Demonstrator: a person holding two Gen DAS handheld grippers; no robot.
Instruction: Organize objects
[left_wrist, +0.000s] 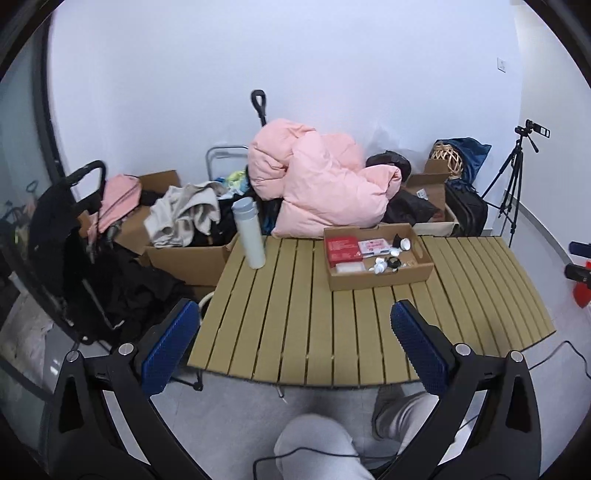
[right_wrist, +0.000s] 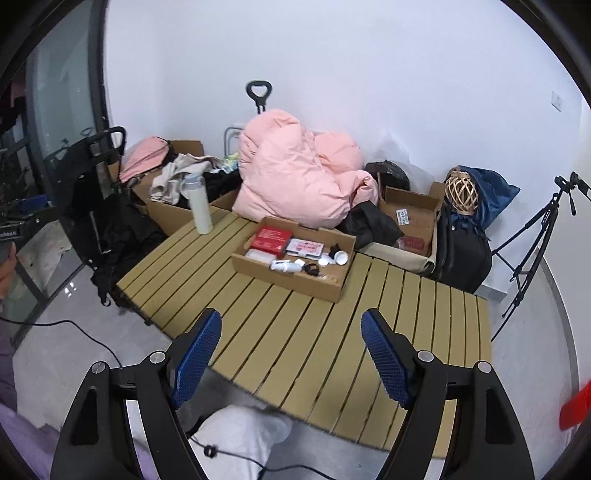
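Note:
A shallow cardboard tray (left_wrist: 384, 280) (right_wrist: 295, 275) stands on the slatted table (left_wrist: 295, 325) (right_wrist: 295, 332). It holds a red box (left_wrist: 341, 248) (right_wrist: 269, 237), a pink-printed card, a clear case and several small white and black items. A white bottle (left_wrist: 249, 233) (right_wrist: 199, 205) stands upright at the table's far left corner. My left gripper (left_wrist: 295, 314) hangs open above the table's near edge, nothing between its blue pads. My right gripper (right_wrist: 291, 323) is open too and holds nothing, well back from the tray.
Behind the table lie a pink duvet (left_wrist: 317, 181) (right_wrist: 295, 173), cardboard boxes of clothes (left_wrist: 184, 221), a black stroller (left_wrist: 74, 240), a dark suitcase (right_wrist: 461, 254) with a wicker ball (right_wrist: 461, 191), and a tripod (right_wrist: 535, 236). A person's grey-trousered legs (left_wrist: 317, 446) and cables are below.

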